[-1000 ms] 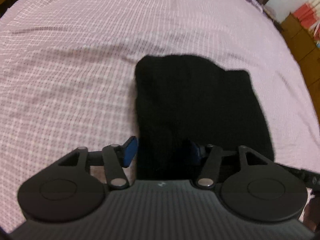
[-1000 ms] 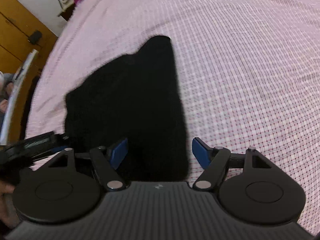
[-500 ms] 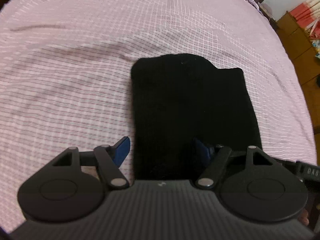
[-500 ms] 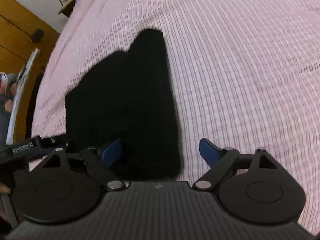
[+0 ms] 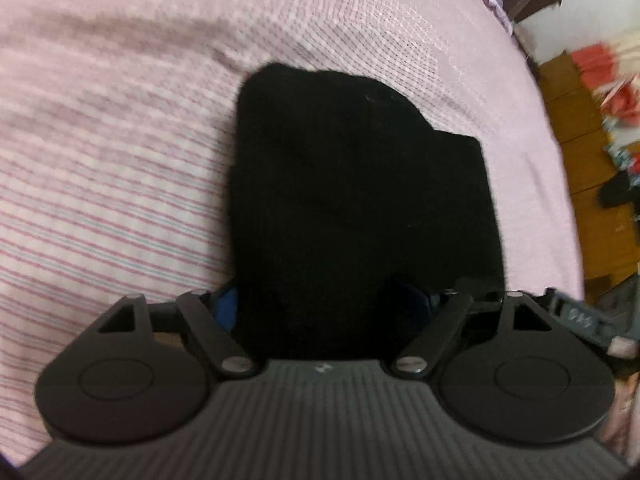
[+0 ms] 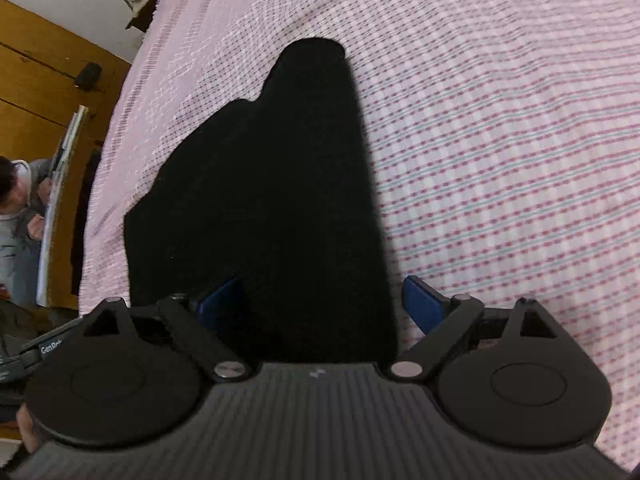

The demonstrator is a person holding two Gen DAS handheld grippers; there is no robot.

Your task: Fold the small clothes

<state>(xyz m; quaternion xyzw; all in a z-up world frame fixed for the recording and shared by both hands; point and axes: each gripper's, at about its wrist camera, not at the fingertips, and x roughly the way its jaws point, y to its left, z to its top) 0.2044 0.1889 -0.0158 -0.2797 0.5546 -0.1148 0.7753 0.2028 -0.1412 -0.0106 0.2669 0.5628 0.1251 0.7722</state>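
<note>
Cloth (image 5: 352,200) lies flat on the bed (image 5: 100,160), its near edge between both grippers' wide jaws. Left gripper (image 5: 324,300) and right gripper (image 6: 320,300) should probably pinch that edge together, evenly.

Readable text, one item: white lettering "GenRob", cut off at its end, on my left tool (image 6: 24,354), at 8 o'clock in my right wrist view. Blurred white digits on my right tool (image 5: 580,314): unreadable.
</note>
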